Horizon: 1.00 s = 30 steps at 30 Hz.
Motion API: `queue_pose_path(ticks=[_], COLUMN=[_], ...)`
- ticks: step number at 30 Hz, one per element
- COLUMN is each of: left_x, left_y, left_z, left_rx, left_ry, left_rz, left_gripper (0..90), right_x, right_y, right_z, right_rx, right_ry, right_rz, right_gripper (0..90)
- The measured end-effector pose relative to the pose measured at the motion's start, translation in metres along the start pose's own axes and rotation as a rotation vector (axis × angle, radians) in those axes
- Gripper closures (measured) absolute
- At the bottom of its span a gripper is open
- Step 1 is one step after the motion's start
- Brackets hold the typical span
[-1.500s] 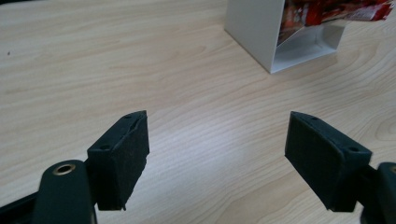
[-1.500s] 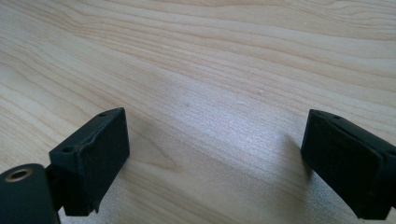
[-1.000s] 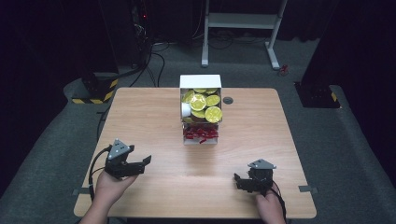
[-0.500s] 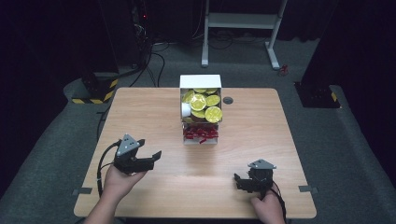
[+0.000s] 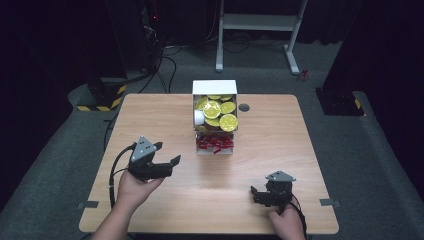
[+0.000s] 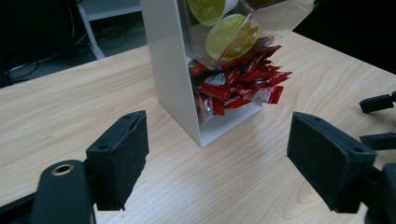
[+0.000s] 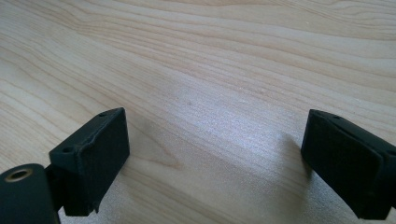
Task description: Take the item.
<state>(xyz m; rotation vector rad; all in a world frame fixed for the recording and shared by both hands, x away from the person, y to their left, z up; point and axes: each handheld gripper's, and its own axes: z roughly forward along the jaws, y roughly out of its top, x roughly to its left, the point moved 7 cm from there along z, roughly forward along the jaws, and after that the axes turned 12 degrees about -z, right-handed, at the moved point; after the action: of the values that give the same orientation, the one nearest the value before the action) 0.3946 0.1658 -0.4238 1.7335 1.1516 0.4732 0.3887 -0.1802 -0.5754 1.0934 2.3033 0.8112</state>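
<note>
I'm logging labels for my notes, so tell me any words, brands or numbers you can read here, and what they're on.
No text can be read anywhere.
Red packets in the bottom of the white dispenser: small white patches that may be print, too blurred to read.
Yellow-green lids in the top of the dispenser: faint markings, too small to read.
Yellow and black striped base on the floor: hazard stripes, no words.

Bare table [image 5: 150,125] between left tongs [image 5: 172,162] and dispenser [image 5: 215,117]; dispenser blocks centre.
</note>
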Motion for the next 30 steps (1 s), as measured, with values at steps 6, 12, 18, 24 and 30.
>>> queue_pose_path(ticks=[6,12,18,24,30], left_x=[-0.01,-0.015,-0.022,-0.032,-0.039], left_y=[0.012,0.025,0.032,0.04,0.05], left_z=[0.0,-0.001,0.005,0.009,0.013], left_rx=[-0.023,-0.052,-0.05,-0.051,-0.057], left_ry=[-0.011,-0.024,-0.028,-0.051,-0.075], left_rz=[0.025,0.018,0.033,0.054,0.063], left_gripper=[21.6,20.9,20.1,19.6,22.3], right_x=[0.0,0.0,0.0,0.0,0.0], right_y=[0.0,0.0,0.0,0.0,0.0], right_z=[0.0,0.0,0.0,0.0,0.0], right_rx=[0.0,-0.001,-0.001,-0.001,-0.001], right_ry=[0.0,0.0,0.0,0.0,0.0], right_rz=[0.0,-0.003,-0.003,-0.004,-0.003], right_gripper=[7.7,7.7,7.7,7.7,7.7])
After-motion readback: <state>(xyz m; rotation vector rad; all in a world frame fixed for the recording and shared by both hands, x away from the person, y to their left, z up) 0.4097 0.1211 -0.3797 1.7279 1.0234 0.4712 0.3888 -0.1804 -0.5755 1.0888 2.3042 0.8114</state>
